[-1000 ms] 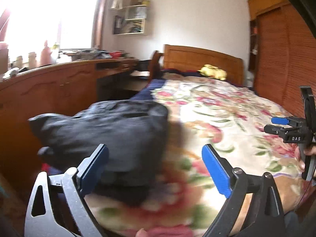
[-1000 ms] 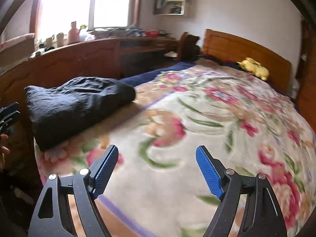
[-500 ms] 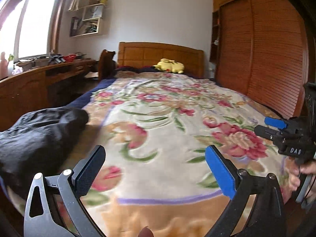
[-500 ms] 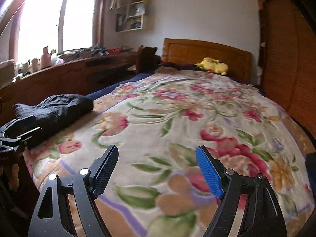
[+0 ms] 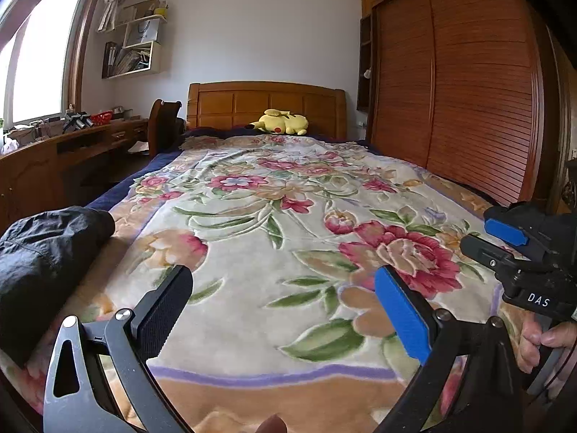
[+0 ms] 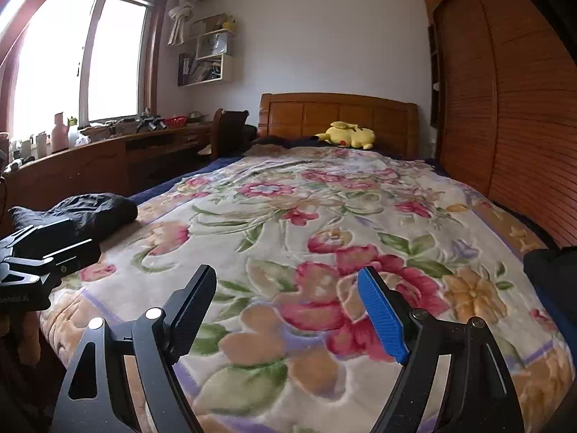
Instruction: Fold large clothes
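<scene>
Far left on the bed point(image 5: 252, 288), the dark garment point(image 5: 47, 252) lies nearer your left gripper point(image 5: 285, 306); both grippers' jaws gape empty, right gripper point(image 6: 288, 310) too.

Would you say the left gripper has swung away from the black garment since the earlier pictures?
Yes. The left gripper has swung right: the black garment now sits at the left edge, headboard centred.

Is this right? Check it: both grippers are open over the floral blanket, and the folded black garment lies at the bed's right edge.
Wrong in one respect: the black garment lies at the bed's left edge, as the left wrist view shows. The left gripper and right gripper are indeed open over the floral blanket.
</scene>
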Tool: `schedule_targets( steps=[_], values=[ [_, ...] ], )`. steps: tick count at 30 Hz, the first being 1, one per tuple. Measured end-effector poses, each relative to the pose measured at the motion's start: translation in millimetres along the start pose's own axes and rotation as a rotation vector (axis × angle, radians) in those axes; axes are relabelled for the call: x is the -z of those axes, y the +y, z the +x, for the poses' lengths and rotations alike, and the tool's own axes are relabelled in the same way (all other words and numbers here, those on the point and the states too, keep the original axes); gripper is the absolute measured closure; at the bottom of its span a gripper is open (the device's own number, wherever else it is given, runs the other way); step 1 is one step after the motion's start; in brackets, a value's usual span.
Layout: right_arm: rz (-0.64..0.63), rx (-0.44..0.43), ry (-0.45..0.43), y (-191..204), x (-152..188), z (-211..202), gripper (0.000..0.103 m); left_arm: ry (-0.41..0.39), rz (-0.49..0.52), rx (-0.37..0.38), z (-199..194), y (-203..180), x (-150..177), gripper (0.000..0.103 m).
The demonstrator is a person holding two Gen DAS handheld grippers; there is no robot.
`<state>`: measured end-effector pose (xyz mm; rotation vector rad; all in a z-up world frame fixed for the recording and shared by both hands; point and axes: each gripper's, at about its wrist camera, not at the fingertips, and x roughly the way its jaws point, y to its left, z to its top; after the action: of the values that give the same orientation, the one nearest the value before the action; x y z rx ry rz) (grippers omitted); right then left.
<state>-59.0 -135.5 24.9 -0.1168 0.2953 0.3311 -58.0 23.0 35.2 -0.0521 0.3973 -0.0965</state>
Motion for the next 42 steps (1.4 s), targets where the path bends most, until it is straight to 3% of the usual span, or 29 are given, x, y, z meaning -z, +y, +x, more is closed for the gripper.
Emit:
schedule_targets(
  steps=[42],
  values=[
    [0.029, 0.018, -0.029, -6, 14, -11, 0.021, -0.002, -0.025, -0.019, -6, 0, 5, 0.002]
  ],
)
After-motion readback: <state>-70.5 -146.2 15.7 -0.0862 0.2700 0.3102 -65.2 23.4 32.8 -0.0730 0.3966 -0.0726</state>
